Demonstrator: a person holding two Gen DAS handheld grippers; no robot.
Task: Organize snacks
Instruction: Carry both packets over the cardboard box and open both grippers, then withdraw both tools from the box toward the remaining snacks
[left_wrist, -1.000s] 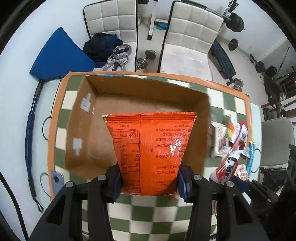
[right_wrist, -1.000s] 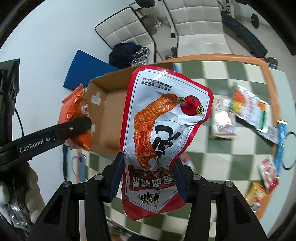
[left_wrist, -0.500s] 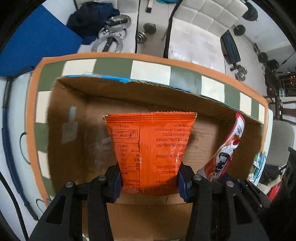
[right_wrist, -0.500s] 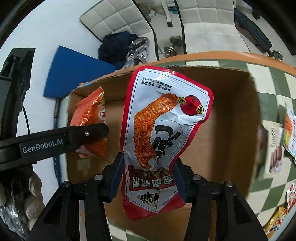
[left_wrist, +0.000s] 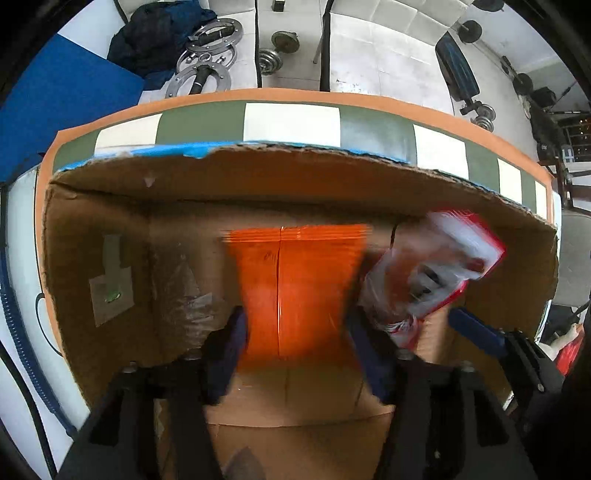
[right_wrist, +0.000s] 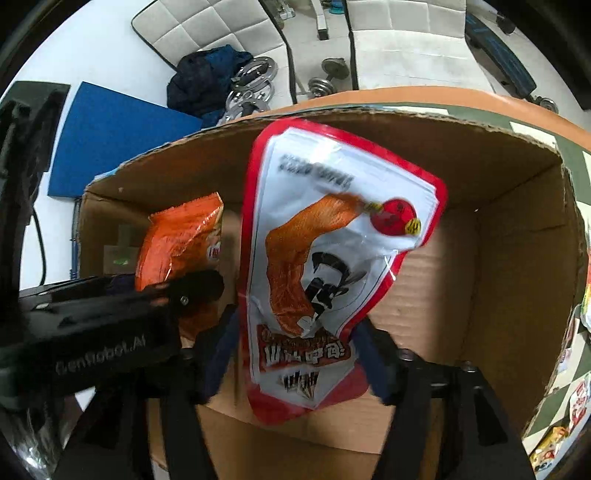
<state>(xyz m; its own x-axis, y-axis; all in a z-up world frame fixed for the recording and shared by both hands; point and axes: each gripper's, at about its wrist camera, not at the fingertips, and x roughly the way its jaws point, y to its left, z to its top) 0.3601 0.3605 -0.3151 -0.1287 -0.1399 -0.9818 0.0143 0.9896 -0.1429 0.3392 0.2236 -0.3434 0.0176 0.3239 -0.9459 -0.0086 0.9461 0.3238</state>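
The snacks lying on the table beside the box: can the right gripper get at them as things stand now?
Probably not directly. The right gripper is down inside the box, its jaws opening around the red pouch, and the box wall stands between it and the snacks. It must lift out first.

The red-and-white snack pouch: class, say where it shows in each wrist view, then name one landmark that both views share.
Left wrist view: the red-and-white snack pouch is blurred at right of centre, inside the cardboard box, beside the orange packet.
Right wrist view: it fills the centre between the right gripper, whose jaws are opening.
Shared landmark: the orange packet, between the left gripper, whose jaws are also opening.
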